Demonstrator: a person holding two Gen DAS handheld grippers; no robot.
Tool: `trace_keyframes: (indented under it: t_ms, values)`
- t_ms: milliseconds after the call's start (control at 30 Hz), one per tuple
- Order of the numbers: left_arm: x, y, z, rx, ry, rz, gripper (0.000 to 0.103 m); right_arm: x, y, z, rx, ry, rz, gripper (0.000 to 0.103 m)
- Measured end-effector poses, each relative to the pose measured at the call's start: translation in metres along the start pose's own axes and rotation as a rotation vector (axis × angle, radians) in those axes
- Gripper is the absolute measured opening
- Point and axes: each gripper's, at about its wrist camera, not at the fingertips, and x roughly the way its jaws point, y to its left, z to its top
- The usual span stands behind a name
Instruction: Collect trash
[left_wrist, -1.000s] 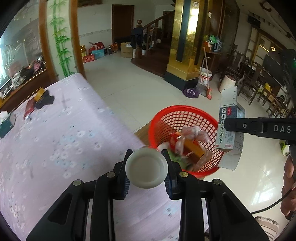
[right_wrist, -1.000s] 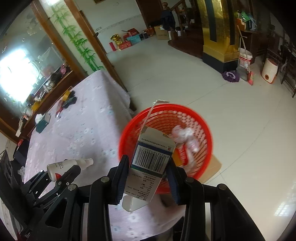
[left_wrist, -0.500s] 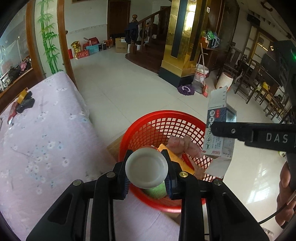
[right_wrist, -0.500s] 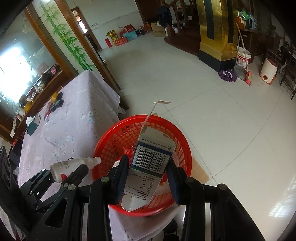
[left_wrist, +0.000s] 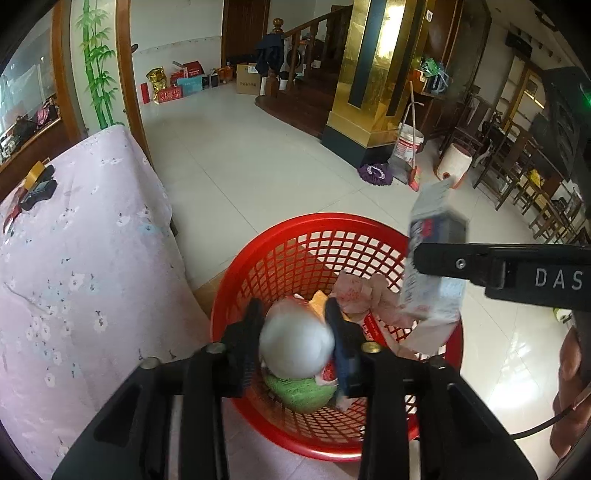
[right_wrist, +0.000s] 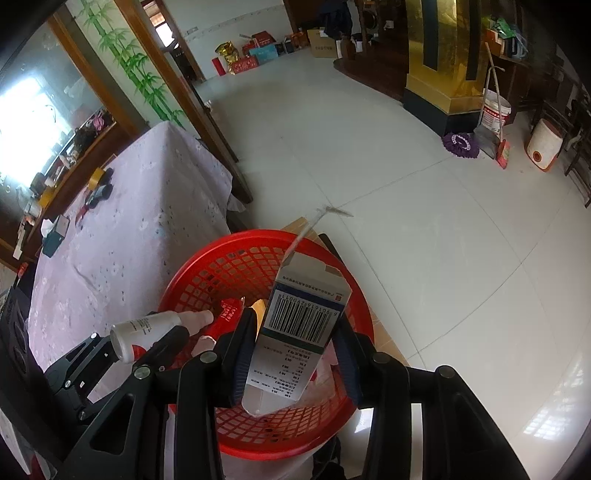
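A red mesh basket (left_wrist: 295, 236) (right_wrist: 207, 273) stands on the floor beside the table and holds several bits of trash. My left gripper (left_wrist: 293, 343) holds a white plastic bottle (left_wrist: 297, 345) (right_wrist: 147, 330) over the basket; the bottle looks blurred and the jaws stand slightly wider than it. My right gripper (right_wrist: 291, 354) holds a white and blue carton (right_wrist: 295, 332) (left_wrist: 434, 280) with a barcode, upright over the basket's right side; gaps show beside the carton and it is blurred in the left wrist view.
A table with a pink flowered cloth (left_wrist: 74, 258) (right_wrist: 122, 229) lies to the left, with small items at its far end. White tiled floor (right_wrist: 406, 184) spreads beyond. A gold pillar (left_wrist: 373, 81), bucket, mop and chairs stand at the back right.
Both grippers moved from above the table edge to over the basket. The jaws of both have loosened, and the bottle and carton now blur as if slipping down.
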Motion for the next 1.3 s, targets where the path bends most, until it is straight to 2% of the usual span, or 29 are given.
trace_keyframes:
  t_ms: [33,133,300,333,400,467,533,633,733,900,1067,1167,1300]
  values:
    - [-0.001,0.0,0.0,-0.005,-0.004,0.005,0.05,0.0,0.001,0.001,0.0,0.002,0.005,0.051]
    - [-0.009,0.001,-0.002,-0.021,-0.026,0.016,0.053,-0.009,-0.001,0.003,0.007,-0.029,0.011,0.063]
    - [-0.035,0.004,-0.005,-0.062,-0.074,0.071,0.063,-0.03,-0.009,0.005,0.031,-0.079,0.002,0.064]
    - [-0.046,0.004,-0.007,-0.066,-0.098,0.094,0.069,-0.039,-0.011,0.003,0.028,-0.101,-0.018,0.065]
    - [-0.064,0.005,-0.01,-0.083,-0.126,0.113,0.077,-0.054,-0.01,-0.004,0.004,-0.148,-0.07,0.08]
    - [-0.086,0.008,-0.014,-0.099,-0.167,0.12,0.085,-0.071,-0.008,-0.015,-0.016,-0.195,-0.121,0.086]
    - [-0.107,0.007,-0.02,-0.086,-0.186,0.143,0.089,-0.083,-0.007,-0.028,-0.039,-0.223,-0.15,0.086]
    - [-0.131,0.007,-0.032,-0.053,-0.215,0.157,0.09,-0.102,0.001,-0.053,-0.062,-0.256,-0.204,0.089]
    - [-0.157,0.015,-0.051,-0.02,-0.225,0.132,0.09,-0.123,0.012,-0.085,-0.064,-0.293,-0.25,0.091]
    - [-0.193,0.024,-0.09,0.07,-0.227,0.12,0.091,-0.154,0.043,-0.147,-0.014,-0.337,-0.32,0.095]
    - [-0.224,0.04,-0.122,0.107,-0.228,0.111,0.098,-0.173,0.079,-0.194,0.015,-0.364,-0.37,0.096]
    - [-0.238,0.045,-0.135,0.141,-0.227,0.123,0.098,-0.183,0.095,-0.216,0.044,-0.376,-0.382,0.096]
    - [-0.259,0.048,-0.148,0.158,-0.248,0.068,0.099,-0.193,0.113,-0.24,0.065,-0.383,-0.389,0.096]
